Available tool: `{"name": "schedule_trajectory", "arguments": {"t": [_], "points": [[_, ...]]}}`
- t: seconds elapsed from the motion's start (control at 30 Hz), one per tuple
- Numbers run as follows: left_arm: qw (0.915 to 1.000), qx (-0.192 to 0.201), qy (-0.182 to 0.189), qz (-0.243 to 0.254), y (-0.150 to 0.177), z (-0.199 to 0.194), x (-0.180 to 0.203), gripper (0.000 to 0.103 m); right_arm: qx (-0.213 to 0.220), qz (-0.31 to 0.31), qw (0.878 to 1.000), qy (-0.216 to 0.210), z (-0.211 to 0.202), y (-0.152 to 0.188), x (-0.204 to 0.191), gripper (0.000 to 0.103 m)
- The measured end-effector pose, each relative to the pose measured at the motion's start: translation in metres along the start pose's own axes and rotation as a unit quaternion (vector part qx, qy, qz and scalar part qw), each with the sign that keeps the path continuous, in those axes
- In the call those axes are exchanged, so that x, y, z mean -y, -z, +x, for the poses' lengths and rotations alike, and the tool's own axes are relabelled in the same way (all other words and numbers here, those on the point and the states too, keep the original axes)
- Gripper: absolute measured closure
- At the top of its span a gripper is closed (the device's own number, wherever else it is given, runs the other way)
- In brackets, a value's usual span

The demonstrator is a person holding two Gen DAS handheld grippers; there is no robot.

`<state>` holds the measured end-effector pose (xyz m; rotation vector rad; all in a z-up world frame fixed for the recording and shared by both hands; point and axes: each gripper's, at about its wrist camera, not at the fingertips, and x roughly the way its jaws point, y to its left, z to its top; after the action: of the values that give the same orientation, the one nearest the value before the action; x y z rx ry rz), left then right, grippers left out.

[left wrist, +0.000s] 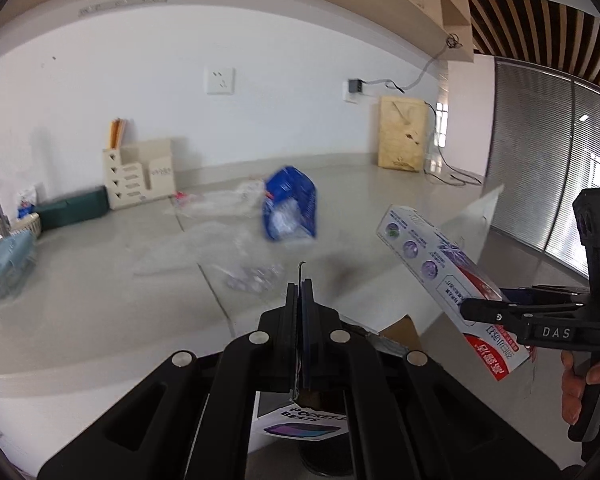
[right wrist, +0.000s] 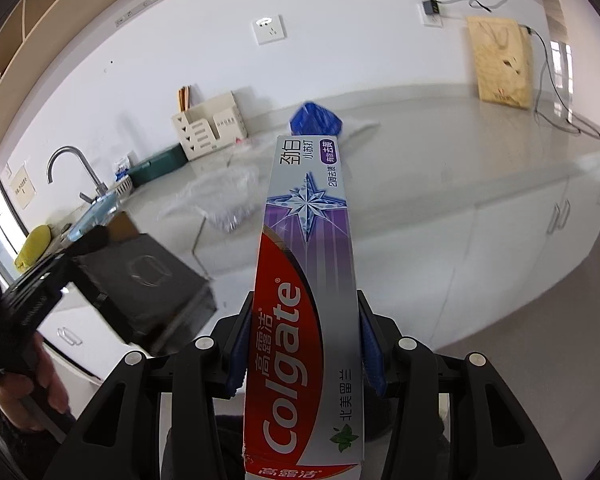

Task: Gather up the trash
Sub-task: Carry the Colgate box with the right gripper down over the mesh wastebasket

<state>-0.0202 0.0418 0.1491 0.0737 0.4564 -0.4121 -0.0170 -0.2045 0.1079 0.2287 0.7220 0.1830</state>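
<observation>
My left gripper point(left wrist: 299, 294) is shut on a thin cardboard flap of a small black box point(left wrist: 300, 426) with a white "Pocket" label, which hangs below the jaws. In the right wrist view the same black box point(right wrist: 148, 280) dangles from the left gripper point(right wrist: 94, 240) over the counter's front edge. My right gripper point(right wrist: 304, 312) is shut on a long Colgate toothpaste carton point(right wrist: 306, 280) that sticks out forward; the left wrist view shows this carton point(left wrist: 432, 264) in the right gripper point(left wrist: 484, 304). A blue bag point(left wrist: 290, 208) and clear plastic wrappers point(left wrist: 220, 248) lie on the counter.
A pale counter point(left wrist: 100, 320) runs to a white wall. A faucet point(right wrist: 74, 160) and sink are at the left. A cream desk organizer point(left wrist: 140, 176) and a green box point(left wrist: 72, 210) stand by the wall, and a brown paper bag point(left wrist: 402, 132) stands at the far right. White cabinet doors point(right wrist: 500, 248) sit below.
</observation>
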Motion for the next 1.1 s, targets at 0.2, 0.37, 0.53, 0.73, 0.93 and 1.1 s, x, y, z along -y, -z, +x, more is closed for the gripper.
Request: {"name": "schedule_trajectory", "arguments": {"t": [0.2,0.37,0.53,0.73,0.93,1.1], "points": [[0.9987,-0.043,0.024,0.013,0.044,0.023,0.041,0.100,-0.036,0.019,0.999,0.011,-0.004,0.056,0.018,0.054],[0.9963,-0.075,0.035,0.023,0.086,0.049,0.068,0.100,-0.073,0.038,0.996,0.023,0.011,0.100,0.039,0.054],[0.9924,-0.115,0.036,0.024,0.128,0.094,0.083,0.100,-0.107,0.057,0.992,0.025,0.038,0.132,0.061,0.053],[0.9873,-0.155,0.033,0.017,0.175,0.154,0.090,0.100,-0.163,0.068,0.984,0.024,0.095,0.162,0.091,0.053],[0.9828,-0.184,0.018,0.011,0.223,0.227,0.088,0.100,-0.210,0.079,0.974,0.030,0.162,0.190,0.120,0.053],[0.9771,-0.210,0.016,0.032,0.269,0.287,0.092,0.100,-0.261,0.096,0.960,0.032,0.226,0.222,0.148,0.053]]}}
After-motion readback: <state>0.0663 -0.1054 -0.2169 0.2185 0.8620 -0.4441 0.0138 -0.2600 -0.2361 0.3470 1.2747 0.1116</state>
